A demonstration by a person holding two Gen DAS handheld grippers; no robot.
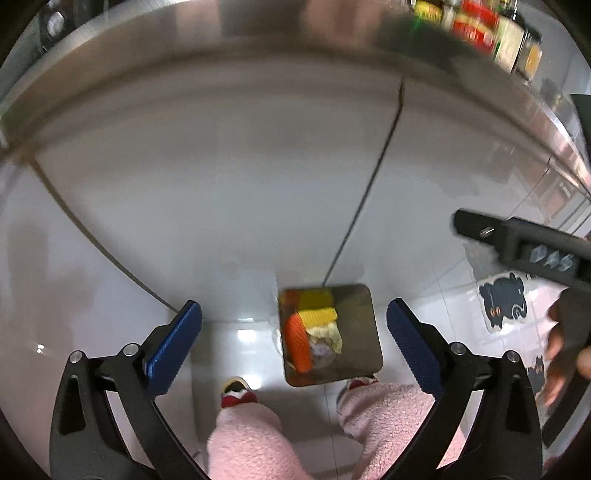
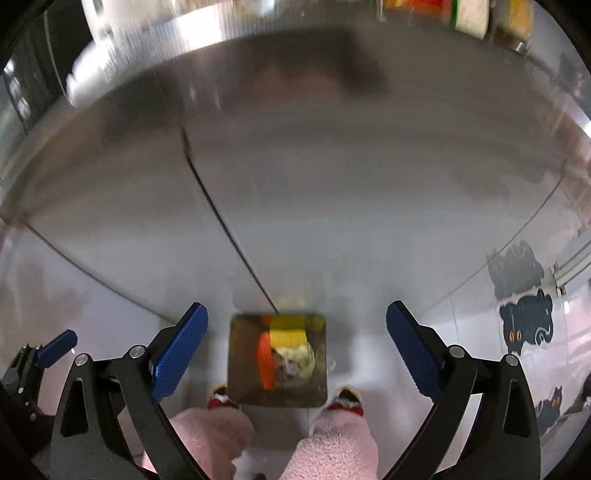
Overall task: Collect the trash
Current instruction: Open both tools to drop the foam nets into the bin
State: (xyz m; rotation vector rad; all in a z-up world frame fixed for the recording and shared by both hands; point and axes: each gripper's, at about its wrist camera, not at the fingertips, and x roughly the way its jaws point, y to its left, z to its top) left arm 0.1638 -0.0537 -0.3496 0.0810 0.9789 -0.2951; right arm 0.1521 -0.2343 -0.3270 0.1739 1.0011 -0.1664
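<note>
A square metal bin point(image 1: 360, 332) stands on the floor against a steel cabinet front. It holds orange, yellow and pale trash point(image 1: 310, 332). My left gripper point(image 1: 293, 345) is open and empty, high above the bin, looking down. The right gripper's body point(image 1: 517, 243) shows at the right of the left wrist view. In the right wrist view the bin point(image 2: 240, 365) with its trash point(image 2: 286, 350) lies below my right gripper point(image 2: 297, 350), which is open and empty. A fingertip of the left gripper point(image 2: 57, 347) shows at the left edge.
The person's legs in pink fleece point(image 1: 251, 439) and slippers point(image 2: 221, 398) stand on either side of the bin. Cat-shaped floor stickers point(image 1: 502, 302) point(image 2: 524, 321) lie to the right. A steel counter edge point(image 1: 258, 48) with jars and bottles point(image 1: 480, 26) is above.
</note>
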